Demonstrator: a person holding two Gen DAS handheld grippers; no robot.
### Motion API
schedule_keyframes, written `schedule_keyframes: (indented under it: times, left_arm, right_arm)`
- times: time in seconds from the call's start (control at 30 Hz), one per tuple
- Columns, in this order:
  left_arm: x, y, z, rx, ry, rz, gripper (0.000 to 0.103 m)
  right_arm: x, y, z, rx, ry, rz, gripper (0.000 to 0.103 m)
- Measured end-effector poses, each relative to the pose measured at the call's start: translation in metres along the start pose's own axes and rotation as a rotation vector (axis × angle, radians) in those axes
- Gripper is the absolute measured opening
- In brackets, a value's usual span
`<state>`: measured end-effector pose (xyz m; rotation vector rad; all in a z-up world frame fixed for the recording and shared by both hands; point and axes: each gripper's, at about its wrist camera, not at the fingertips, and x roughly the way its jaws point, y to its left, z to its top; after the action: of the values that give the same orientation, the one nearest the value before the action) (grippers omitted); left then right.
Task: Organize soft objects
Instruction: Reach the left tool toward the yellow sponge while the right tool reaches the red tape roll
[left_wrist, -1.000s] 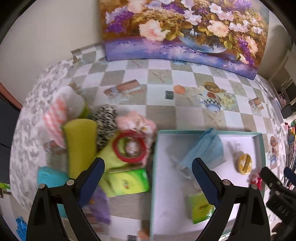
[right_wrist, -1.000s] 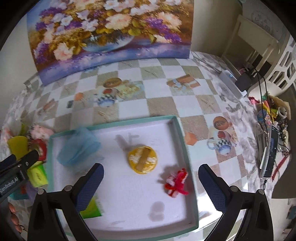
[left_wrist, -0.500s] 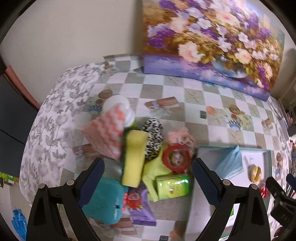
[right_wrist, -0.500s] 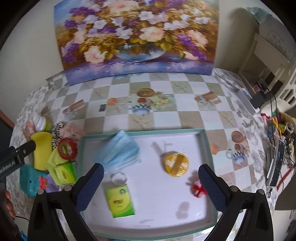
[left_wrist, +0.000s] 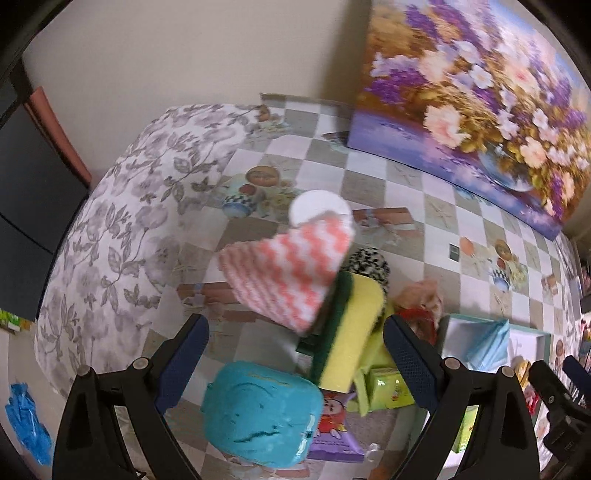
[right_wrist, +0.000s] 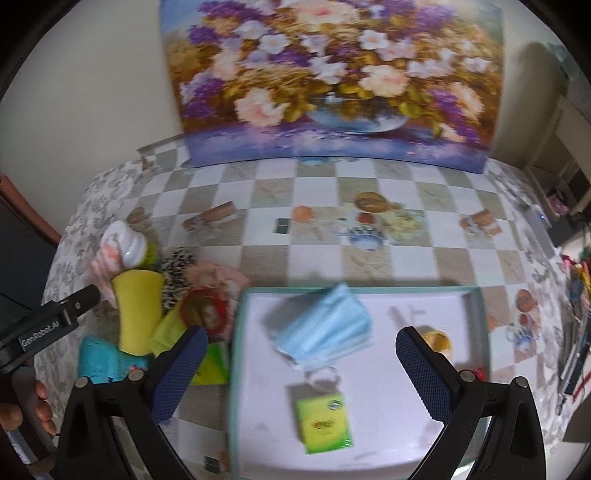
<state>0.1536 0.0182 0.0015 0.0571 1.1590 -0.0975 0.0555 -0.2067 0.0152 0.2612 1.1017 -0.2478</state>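
Both tongs are wide apart and hold nothing. The left tongs hang over the yellow sponge in the pile on the worktop, beside the tray. The pink cloth leans on the sponge, so a grab could drag both.

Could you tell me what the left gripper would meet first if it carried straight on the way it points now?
Probably the yellow sponge, lying between the open jaws of the left gripper, though depth is unclear.
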Motion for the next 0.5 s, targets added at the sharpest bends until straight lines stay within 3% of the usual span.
schedule_keyframes:
  times: [0.23, 0.5]
  left_arm:
    - [0.011, 0.018, 0.007, -0.054, 0.015, -0.022, 0.096]
    - [0.024, 0.014, 0.011, -0.071, 0.045, -0.054, 0.095]
  right_arm:
    - [0.022, 0.033, 0.009, -0.051, 0.028, 0.030, 0.103]
    - [0.062, 0.053, 0.011, -0.089, 0.095, 0.040, 0.103]
